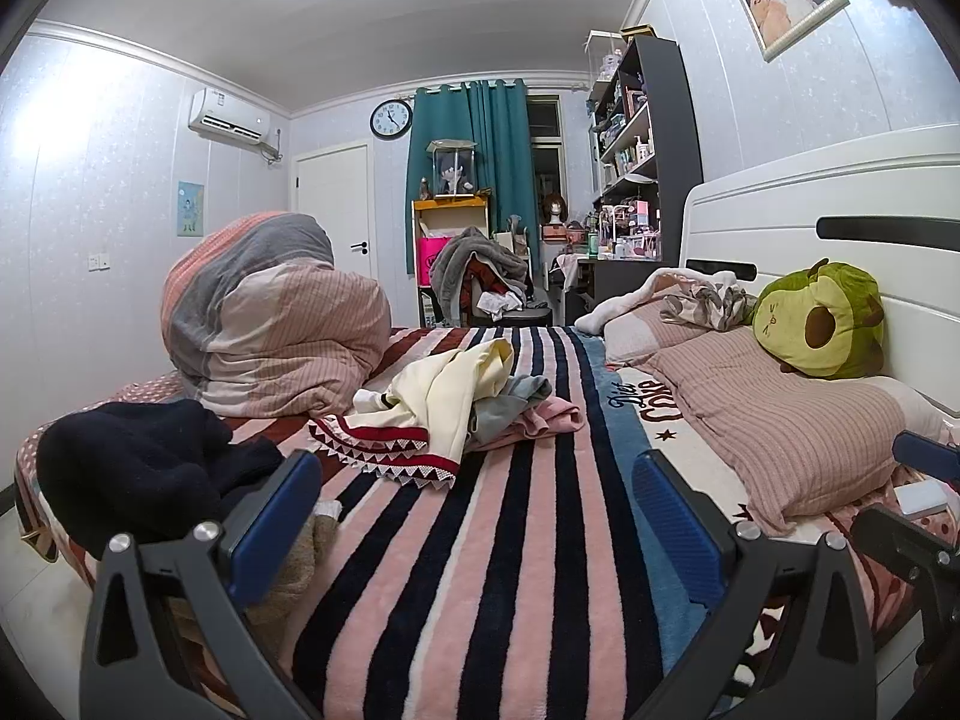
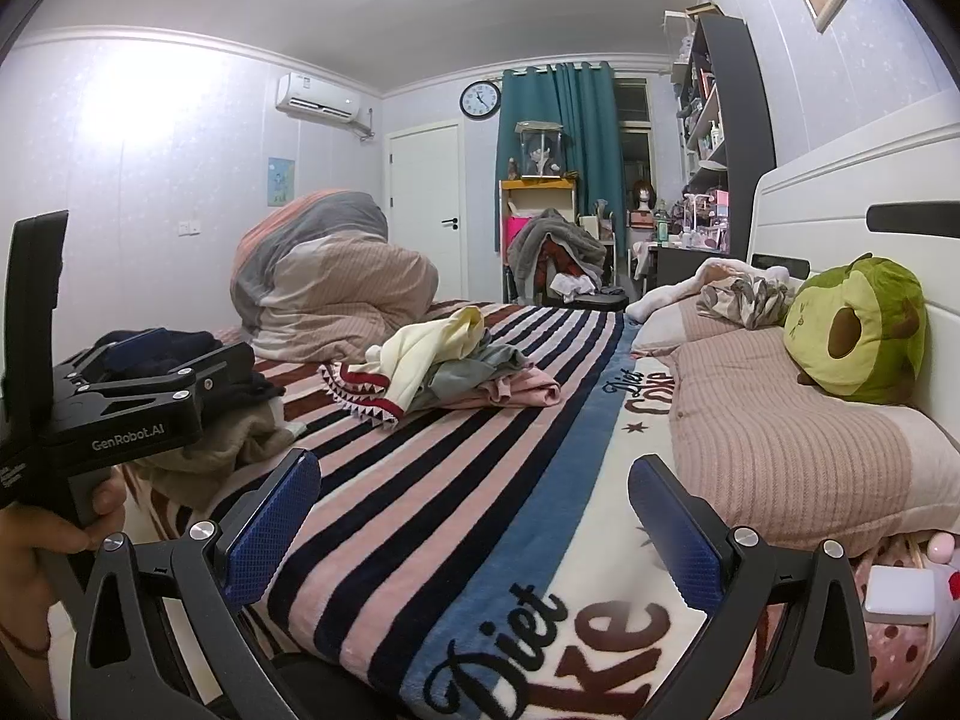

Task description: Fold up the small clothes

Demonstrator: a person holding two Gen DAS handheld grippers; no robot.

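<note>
Basically at square one here. Nothing folded yet, far as can be told.

Heap of small clothes (image 1: 462,408) sitting mid-bed on the pink, navy and white striped fleece blanket (image 1: 498,540): cream top with a red sawtooth-trimmed hem (image 1: 420,414) on the near side, grey-blue piece (image 1: 510,399) tucked in the middle, soft pink garment (image 1: 552,417) poking out on the right. All crumpled and overlapping, no flat edges or neat stacks anywhere.

Second lump off to the left edge: dark navy knit garment (image 1: 150,468) lying over a beige fuzzy piece (image 1: 300,564). Also unfolded, and hard to say if part of the job.

Left gripper (image 1: 477,516) spread wide, blue pads apart, holding nothing, hovering low over the blanket and aimed at the heap but well short of it. Right gripper (image 2: 474,528) same deal: wide apart, empty, over the "Diet Coke" print stripe, next to the pink ribbed pillow (image 2: 798,456). Hand (image 2: 42,540) on the left gripper's handle visible from the right wrist view.

Plenty of bare blanket in front for laying something flat. Guessing everything remains: pull one piece out, spread, fold, repeat.
</note>
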